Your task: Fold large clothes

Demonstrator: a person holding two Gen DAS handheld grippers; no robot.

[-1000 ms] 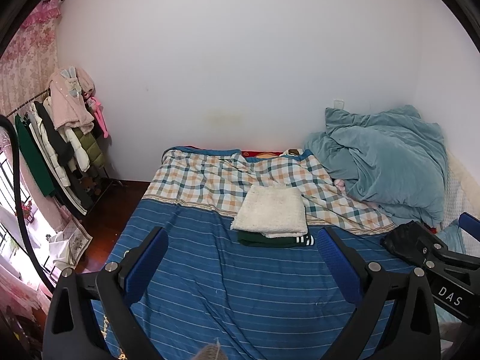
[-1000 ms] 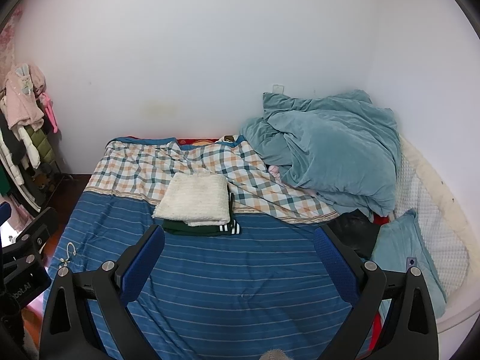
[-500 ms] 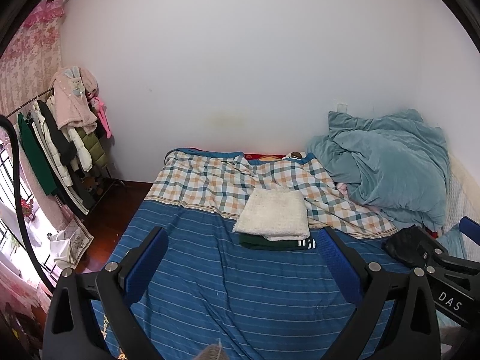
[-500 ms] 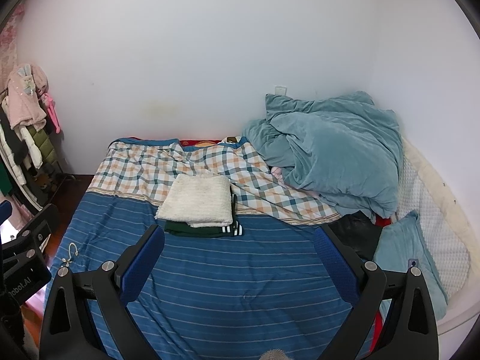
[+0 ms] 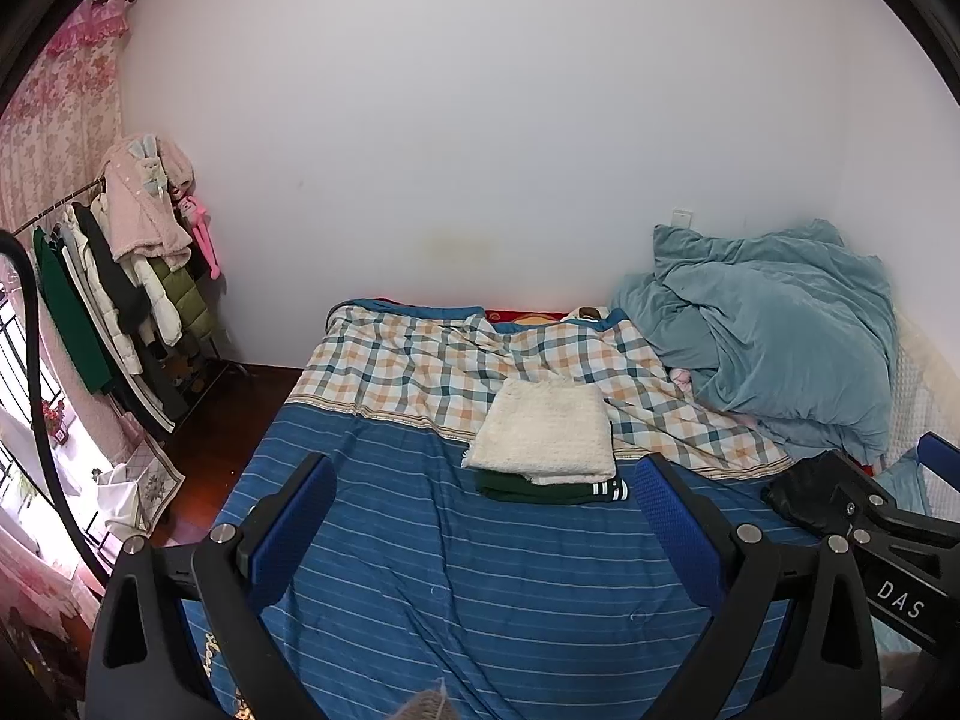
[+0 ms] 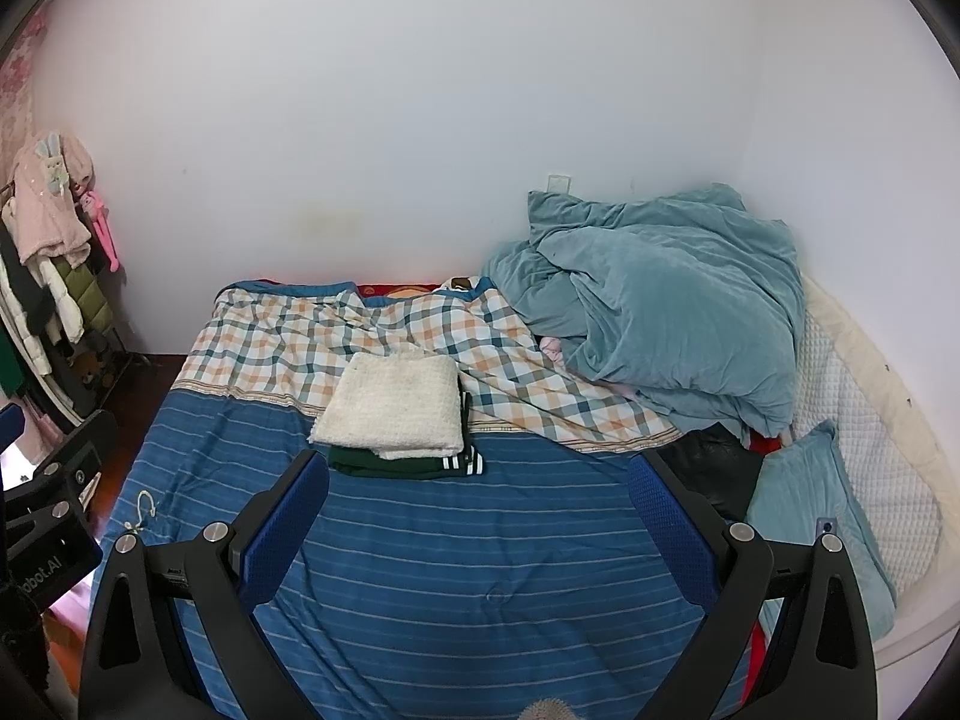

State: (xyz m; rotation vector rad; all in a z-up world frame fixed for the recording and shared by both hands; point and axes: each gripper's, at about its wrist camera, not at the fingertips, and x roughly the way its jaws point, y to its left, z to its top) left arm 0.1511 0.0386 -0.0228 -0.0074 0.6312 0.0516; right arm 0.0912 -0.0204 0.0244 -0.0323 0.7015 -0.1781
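Observation:
A folded cream fleece garment (image 5: 545, 433) (image 6: 391, 408) lies on top of a folded dark green garment with white stripes (image 5: 555, 489) (image 6: 408, 463) in the middle of the bed. A black garment (image 6: 714, 465) lies crumpled at the bed's right side. My left gripper (image 5: 483, 531) is open and empty, held above the blue striped sheet (image 5: 480, 588) short of the stack. My right gripper (image 6: 480, 525) is likewise open and empty, with the stack ahead and to its left. The right gripper's body (image 5: 870, 516) shows at the right edge of the left wrist view.
A checked blanket (image 5: 456, 360) covers the far half of the bed. A bunched teal duvet (image 6: 660, 306) and a teal pillow (image 6: 810, 516) fill the right side. A rack of hanging clothes (image 5: 120, 300) stands by the left wall over dark wooden floor.
Both grippers have tilted upward and drawn back a little, so the bed and the folded stack sit lower in both views. Both stay open.

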